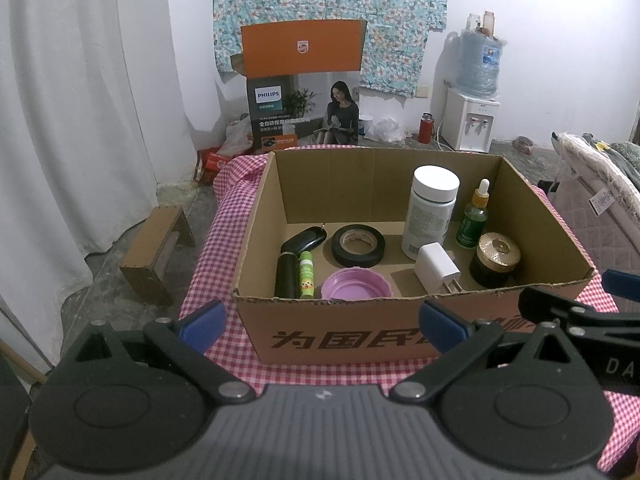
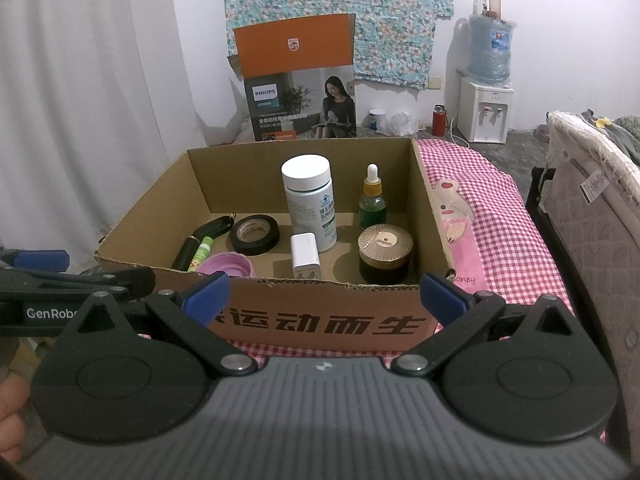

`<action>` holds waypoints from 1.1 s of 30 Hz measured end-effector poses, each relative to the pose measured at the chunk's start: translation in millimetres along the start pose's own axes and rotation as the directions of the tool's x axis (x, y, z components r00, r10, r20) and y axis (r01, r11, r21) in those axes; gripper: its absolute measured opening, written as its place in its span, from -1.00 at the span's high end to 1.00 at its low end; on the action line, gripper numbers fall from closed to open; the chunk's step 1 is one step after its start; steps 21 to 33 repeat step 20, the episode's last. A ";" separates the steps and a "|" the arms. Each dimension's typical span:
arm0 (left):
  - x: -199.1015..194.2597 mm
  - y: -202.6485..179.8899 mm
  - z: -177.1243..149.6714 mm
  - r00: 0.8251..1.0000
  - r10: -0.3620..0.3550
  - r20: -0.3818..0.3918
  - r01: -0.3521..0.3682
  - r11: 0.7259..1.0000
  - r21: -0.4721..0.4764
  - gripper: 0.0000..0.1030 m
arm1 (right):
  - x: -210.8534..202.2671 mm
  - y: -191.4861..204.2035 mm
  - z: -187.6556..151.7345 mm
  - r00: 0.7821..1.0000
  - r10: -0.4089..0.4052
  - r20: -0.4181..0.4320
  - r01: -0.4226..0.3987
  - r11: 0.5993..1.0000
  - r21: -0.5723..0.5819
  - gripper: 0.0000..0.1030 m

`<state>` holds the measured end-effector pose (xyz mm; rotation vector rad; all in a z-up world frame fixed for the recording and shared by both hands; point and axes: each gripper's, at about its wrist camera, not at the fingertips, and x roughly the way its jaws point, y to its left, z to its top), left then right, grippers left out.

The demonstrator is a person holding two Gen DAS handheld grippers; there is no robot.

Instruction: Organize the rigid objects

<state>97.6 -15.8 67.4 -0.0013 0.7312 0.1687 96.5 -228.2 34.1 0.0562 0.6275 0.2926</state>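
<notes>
An open cardboard box (image 1: 400,328) (image 2: 320,320) stands on a pink checked cloth. Inside it are a white pill bottle (image 1: 430,212) (image 2: 310,200), a green dropper bottle (image 1: 474,216) (image 2: 373,200), a gold-lidded dark jar (image 1: 495,260) (image 2: 385,254), a white charger (image 1: 436,266) (image 2: 305,258), a black tape roll (image 1: 358,245) (image 2: 255,234), a purple lid (image 1: 356,286) (image 2: 227,265), a green lip balm (image 1: 306,275) (image 2: 200,256) and a black tube (image 1: 287,274) (image 2: 186,254). My left gripper (image 1: 324,326) and right gripper (image 2: 324,298) hover open and empty before the box's near wall.
The cloth-covered table (image 2: 500,240) extends right of the box. A quilted bed edge (image 2: 592,208) lies at the right. On the floor beyond stand a Philips carton (image 1: 304,92), a water dispenser (image 1: 474,120), a red flask (image 1: 426,128) and a small wooden stool (image 1: 156,252).
</notes>
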 end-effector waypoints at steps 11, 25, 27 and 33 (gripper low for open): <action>1.1 -0.3 -2.0 1.000 -0.002 -0.005 0.002 1.000 -0.003 -1.00 | -0.2 -0.4 0.0 1.000 0.000 -0.002 0.000 1.000 0.001 -0.97; 2.5 0.8 -2.9 1.000 -0.003 -0.011 0.003 1.000 -0.007 -1.00 | -0.2 0.8 -2.2 1.000 -0.001 -0.004 0.001 1.000 0.003 -0.97; 2.5 0.8 -2.9 1.000 -0.003 -0.011 0.003 1.000 -0.007 -1.00 | -0.2 0.8 -2.2 1.000 -0.001 -0.004 0.001 1.000 0.003 -0.97; 2.5 0.8 -2.9 1.000 -0.003 -0.011 0.003 1.000 -0.007 -1.00 | -0.2 0.8 -2.2 1.000 -0.001 -0.004 0.001 1.000 0.003 -0.97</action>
